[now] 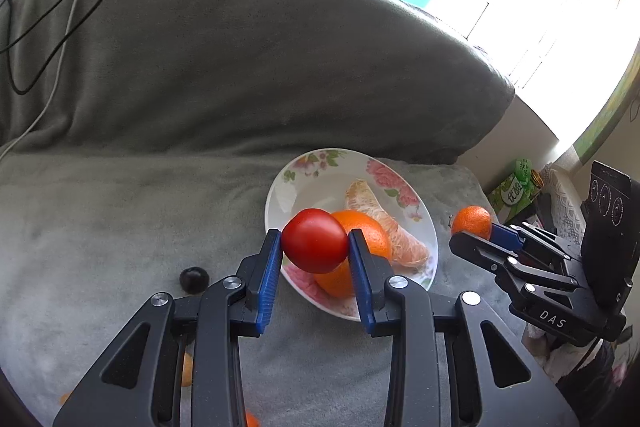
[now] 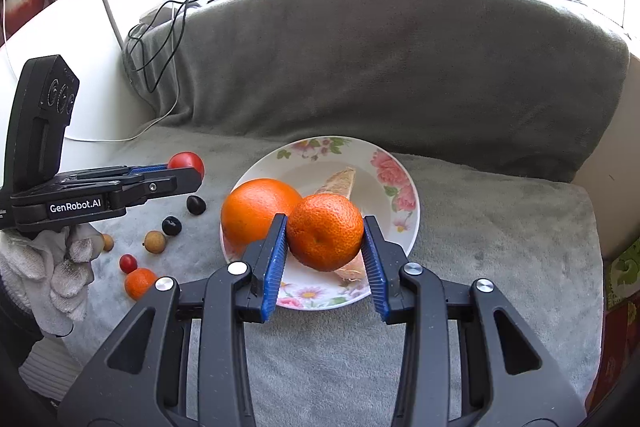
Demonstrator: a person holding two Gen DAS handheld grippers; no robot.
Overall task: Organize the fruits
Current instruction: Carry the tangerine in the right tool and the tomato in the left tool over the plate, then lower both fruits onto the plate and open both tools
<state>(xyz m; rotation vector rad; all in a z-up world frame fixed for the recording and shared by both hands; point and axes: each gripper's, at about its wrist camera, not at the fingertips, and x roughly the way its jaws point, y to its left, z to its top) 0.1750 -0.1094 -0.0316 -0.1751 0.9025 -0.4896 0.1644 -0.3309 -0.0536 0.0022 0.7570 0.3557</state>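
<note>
My left gripper [image 1: 315, 247] is shut on a red tomato [image 1: 314, 241], held just above the near left rim of a white flowered plate [image 1: 316, 167]. My right gripper [image 2: 325, 233] is shut on a small orange mandarin [image 2: 325, 231] over the same plate [image 2: 400, 163]. A large orange [image 2: 256, 209] and a peeled pomelo wedge [image 2: 338, 183] lie in the plate. The left wrist view shows the right gripper [image 1: 476, 231] at the right with the mandarin [image 1: 471, 221]. In the right wrist view, the left gripper [image 2: 188, 173] with the tomato [image 2: 186, 163] appears at the left.
Loose fruit lies on the grey blanket left of the plate: two dark plums [image 2: 196, 205], a longan [image 2: 155, 241], a cherry tomato [image 2: 128, 263], a small mandarin [image 2: 139, 283]. A gloved hand [image 2: 60, 267] holds the left gripper. The sofa back [image 2: 380, 67] rises behind; cables [image 2: 160, 27] drape at its left.
</note>
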